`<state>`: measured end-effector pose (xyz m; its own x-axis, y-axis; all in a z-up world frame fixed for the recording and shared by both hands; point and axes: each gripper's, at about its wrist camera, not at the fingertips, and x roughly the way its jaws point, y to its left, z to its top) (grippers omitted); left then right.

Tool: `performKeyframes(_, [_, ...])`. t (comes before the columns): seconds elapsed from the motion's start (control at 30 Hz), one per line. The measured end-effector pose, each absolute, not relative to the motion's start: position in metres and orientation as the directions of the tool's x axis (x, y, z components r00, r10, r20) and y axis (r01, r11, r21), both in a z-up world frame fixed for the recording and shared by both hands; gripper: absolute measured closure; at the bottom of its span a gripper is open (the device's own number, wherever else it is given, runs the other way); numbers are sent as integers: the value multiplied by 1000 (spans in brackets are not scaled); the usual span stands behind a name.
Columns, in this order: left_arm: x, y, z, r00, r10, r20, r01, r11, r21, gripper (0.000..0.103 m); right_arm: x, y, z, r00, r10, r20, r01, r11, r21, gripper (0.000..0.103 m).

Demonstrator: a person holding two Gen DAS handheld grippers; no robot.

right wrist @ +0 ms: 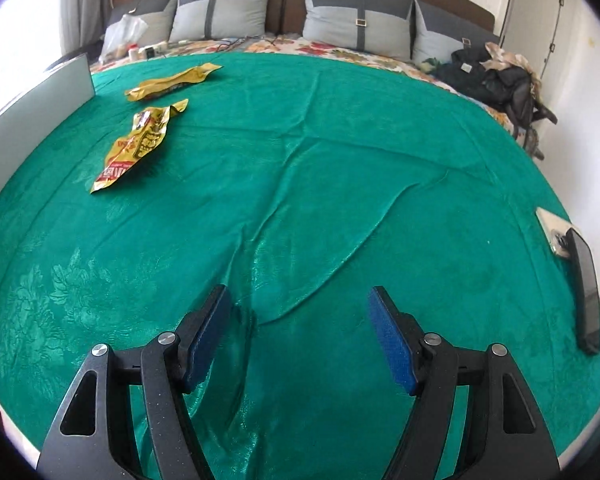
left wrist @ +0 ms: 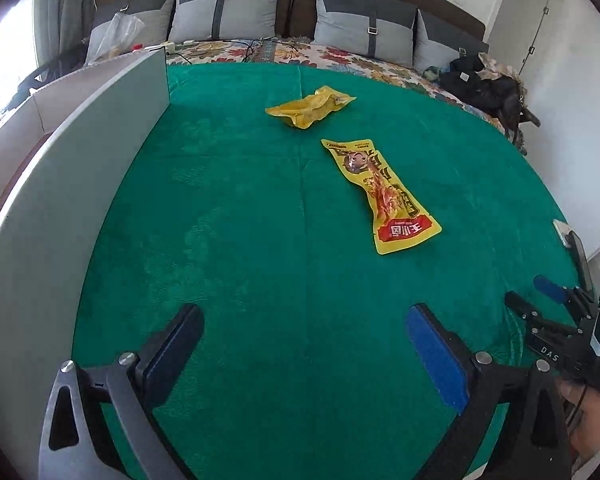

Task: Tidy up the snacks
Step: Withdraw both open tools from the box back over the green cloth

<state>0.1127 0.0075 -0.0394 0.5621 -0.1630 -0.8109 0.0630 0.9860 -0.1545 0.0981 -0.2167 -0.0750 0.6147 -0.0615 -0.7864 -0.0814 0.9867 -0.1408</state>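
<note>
Two yellow snack packets lie on a green cloth point(left wrist: 240, 208). The near one point(left wrist: 382, 194) is long with red print; it also shows in the right wrist view point(right wrist: 136, 142). The far one point(left wrist: 310, 107) is crumpled; it also shows in the right wrist view point(right wrist: 172, 81). My left gripper point(left wrist: 304, 320) is open and empty, well short of the packets. My right gripper point(right wrist: 298, 308) is open and empty over wrinkled cloth point(right wrist: 320, 200), far right of the packets. It also shows at the right edge of the left wrist view point(left wrist: 556, 300).
A grey upright panel point(left wrist: 72, 184) walls the left side of the cloth. A dark phone point(right wrist: 586, 288) and a small white item lie at the right edge. Pillows point(left wrist: 228, 12), a plastic bag and dark clothes point(left wrist: 488, 88) sit on the bed behind.
</note>
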Motion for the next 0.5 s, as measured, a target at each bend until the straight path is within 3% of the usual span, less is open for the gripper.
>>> performKeyframes(0.3, [151,10,-76,550,-33,-834,31,999,-19,3,99,-231,-84,608,9,-794,-74,996,-45,23])
performKeyframes(0.5, [159,18,-87,574,-14,-818,4,1000,-15,1,98,-231,-86,606,10,-795,-69,997,-40,20])
